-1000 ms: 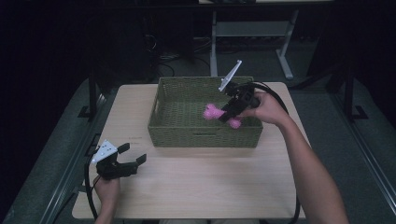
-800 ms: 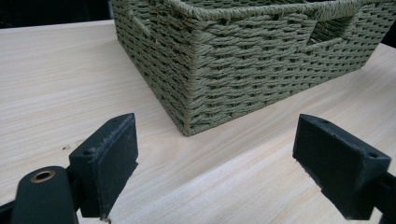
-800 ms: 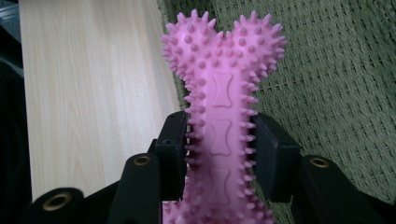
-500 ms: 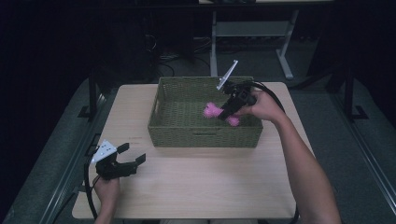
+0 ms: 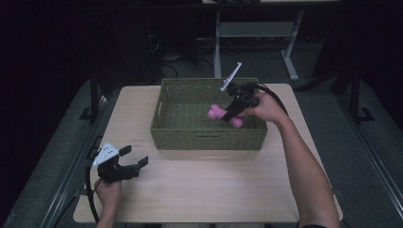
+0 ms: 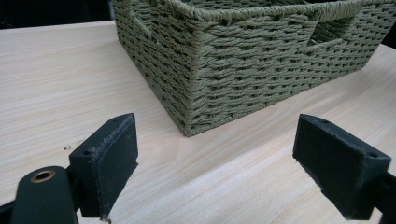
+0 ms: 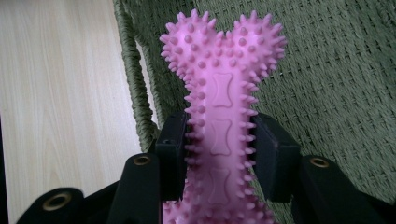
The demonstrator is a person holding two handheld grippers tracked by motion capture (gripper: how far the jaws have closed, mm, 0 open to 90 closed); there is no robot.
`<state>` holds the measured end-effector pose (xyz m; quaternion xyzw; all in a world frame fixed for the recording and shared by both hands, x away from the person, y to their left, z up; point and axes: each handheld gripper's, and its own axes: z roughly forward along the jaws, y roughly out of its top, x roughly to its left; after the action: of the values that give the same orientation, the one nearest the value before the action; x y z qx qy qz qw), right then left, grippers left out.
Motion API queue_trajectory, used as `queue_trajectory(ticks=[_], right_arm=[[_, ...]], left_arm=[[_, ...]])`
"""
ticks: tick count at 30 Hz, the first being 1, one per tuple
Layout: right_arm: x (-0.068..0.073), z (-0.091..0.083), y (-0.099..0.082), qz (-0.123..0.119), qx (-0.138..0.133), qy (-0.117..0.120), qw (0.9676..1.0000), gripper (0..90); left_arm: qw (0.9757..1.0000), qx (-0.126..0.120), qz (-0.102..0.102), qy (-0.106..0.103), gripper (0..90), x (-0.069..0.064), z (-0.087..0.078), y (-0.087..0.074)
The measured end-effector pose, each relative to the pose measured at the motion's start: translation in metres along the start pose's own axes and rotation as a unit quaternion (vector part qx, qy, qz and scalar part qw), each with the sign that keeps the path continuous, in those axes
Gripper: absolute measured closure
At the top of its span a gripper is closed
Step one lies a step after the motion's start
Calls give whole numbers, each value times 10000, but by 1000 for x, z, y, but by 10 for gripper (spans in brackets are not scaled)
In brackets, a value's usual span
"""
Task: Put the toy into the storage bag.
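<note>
Pink spiky bone toy (image 7: pixel 219 135), clamped by its shaft in our right gripper (image 5: pixel 236 105), hangs inside the woven basket (image 5: pixel 207 138); we lower it to the basket floor before letting go.

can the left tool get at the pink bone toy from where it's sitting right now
Probably not as things stand. The left tool rests open at the table's near left corner, with the basket wall between. The pink bone toy sits inside, clamped in the right tool.

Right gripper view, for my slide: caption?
Right tongs clamp a spiky pink bone toy over the woven green basket.
</note>
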<state>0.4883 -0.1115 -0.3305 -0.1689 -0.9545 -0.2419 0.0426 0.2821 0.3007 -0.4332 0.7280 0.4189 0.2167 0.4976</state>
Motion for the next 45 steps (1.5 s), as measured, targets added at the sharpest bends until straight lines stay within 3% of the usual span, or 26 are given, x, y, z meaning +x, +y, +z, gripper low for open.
queue_trajectory(ticks=[19,45], right_arm=[[-12,17,-4,143,135,51,9998,578],[-17,34,-9,224,315,104,9992,577]], left_arm=[[10000,27,28,7,136,0,0,0],[10000,29,36,7,136,1,0,0]])
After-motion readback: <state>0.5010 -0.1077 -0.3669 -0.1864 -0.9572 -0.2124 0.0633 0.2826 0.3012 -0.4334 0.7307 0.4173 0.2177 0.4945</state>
